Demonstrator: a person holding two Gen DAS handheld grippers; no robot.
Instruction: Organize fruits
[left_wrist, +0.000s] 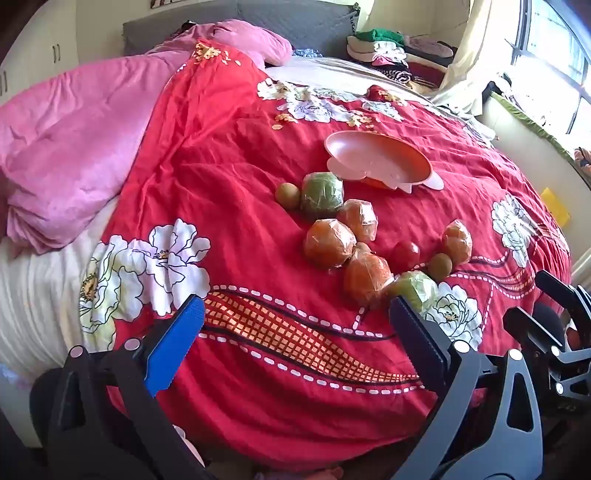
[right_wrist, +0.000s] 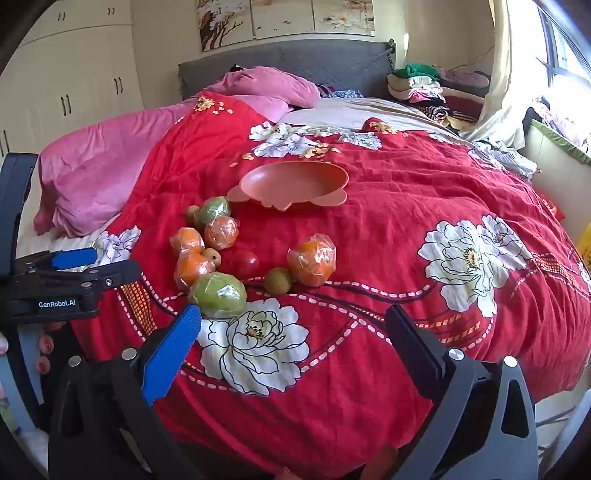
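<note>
Several fruits lie on a red floral quilt (left_wrist: 258, 177): wrapped oranges (left_wrist: 328, 243) (right_wrist: 312, 259), wrapped green fruits (left_wrist: 322, 191) (right_wrist: 218, 295), small brown kiwis (left_wrist: 288, 195) (right_wrist: 279, 281) and a red tomato (left_wrist: 405, 254) (right_wrist: 245, 263). An empty pink plate (left_wrist: 376, 158) (right_wrist: 295, 182) sits just beyond them. My left gripper (left_wrist: 295, 332) is open and empty, in front of the fruits. My right gripper (right_wrist: 293, 343) is open and empty, in front of the fruits; the left gripper (right_wrist: 74, 266) shows at its left.
A pink duvet (left_wrist: 74, 147) lies bunched at the bed's left. Folded clothes (left_wrist: 391, 55) are stacked at the far right by the grey headboard (right_wrist: 295, 62). A window (left_wrist: 554, 55) is at the right, white wardrobes (right_wrist: 74, 81) at the left.
</note>
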